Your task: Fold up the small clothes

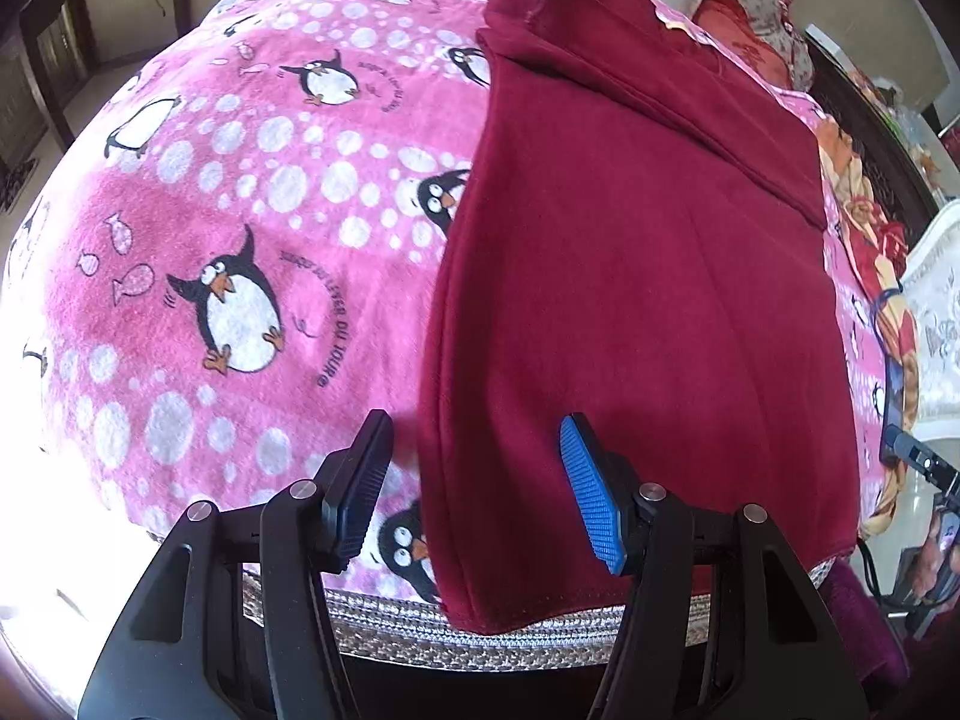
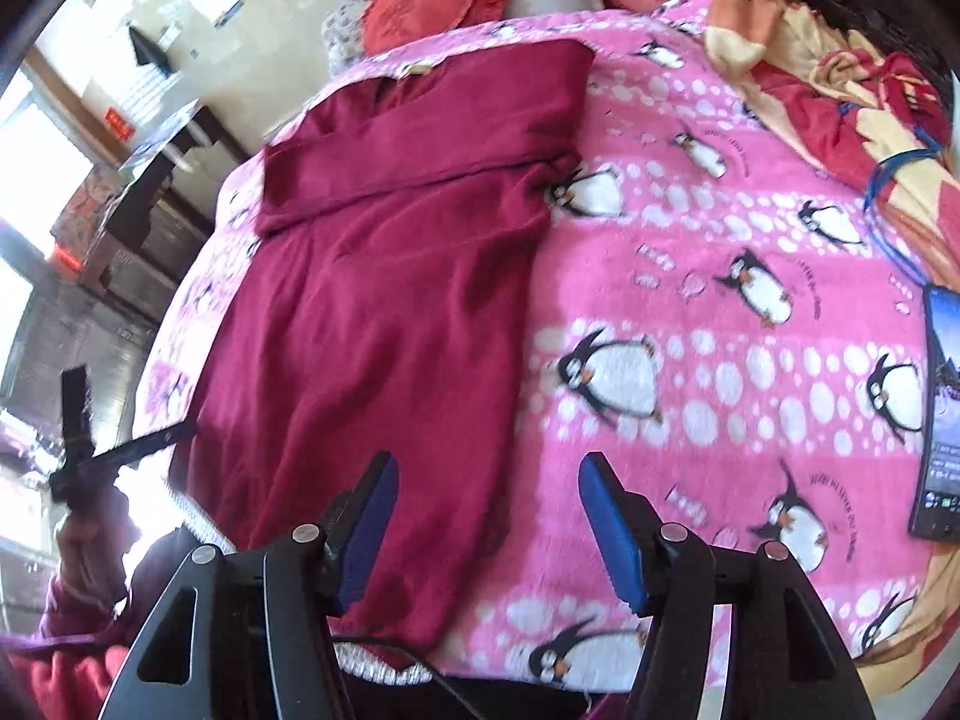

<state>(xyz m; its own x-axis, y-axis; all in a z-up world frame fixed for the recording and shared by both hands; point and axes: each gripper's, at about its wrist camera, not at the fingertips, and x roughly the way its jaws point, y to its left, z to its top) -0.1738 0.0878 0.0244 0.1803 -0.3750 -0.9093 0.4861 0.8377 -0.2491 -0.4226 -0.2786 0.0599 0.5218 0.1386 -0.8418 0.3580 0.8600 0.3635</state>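
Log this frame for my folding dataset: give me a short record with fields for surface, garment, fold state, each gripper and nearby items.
surface: pink penguin blanket on a bed
garment: dark red garment, lying flat, long side running away from the cameras
fold state: far end folded over into a band
left gripper: open, over the garment's near left edge, holding nothing
right gripper: open, holding nothing
nearby: phone, red cushions

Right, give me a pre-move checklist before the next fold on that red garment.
1. Left gripper open, nothing clamped: ok.
2. Right gripper open, nothing clamped: ok.
3. Red garment lying flat on the penguin blanket, far end already folded over: ok.
4. Near hem within the bed edge: not ok, it overhangs slightly.
5. Phone clear of the garment: ok.
6. Layers underneath smooth: cannot tell.
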